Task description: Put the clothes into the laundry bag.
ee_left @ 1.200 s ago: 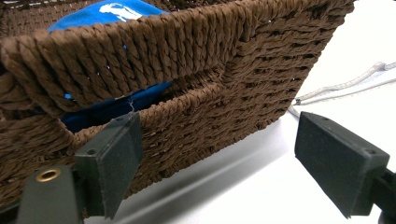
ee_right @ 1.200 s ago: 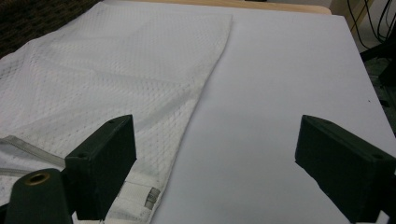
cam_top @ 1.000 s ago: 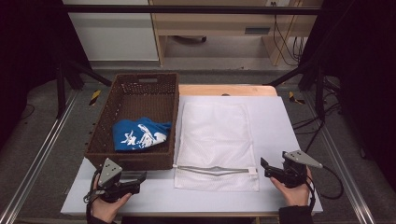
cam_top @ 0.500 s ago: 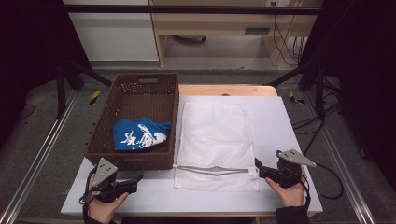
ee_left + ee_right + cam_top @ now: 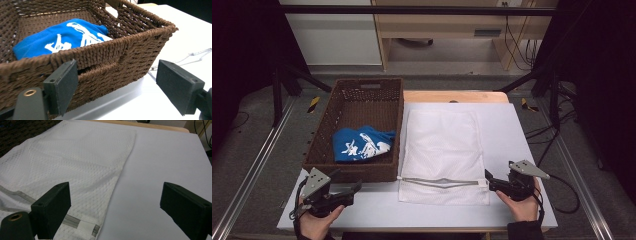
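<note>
Lying flat at the middle of the high view, a white mesh bag has its zipper along the near edge. At frame left, a brown wicker basket holds a blue cloth. On the white bench, the right gripper sits at the zipper's end at lower right, jaws apart. The left gripper, lower left, is also spread, just before the basket.

On the tabletop there is one brown woven basket at the left, and one blue printed cloth lies inside it. One white mesh bag with one zipper lies to the right. Two claws sit at the near edge: the left claw and the right claw.
</note>
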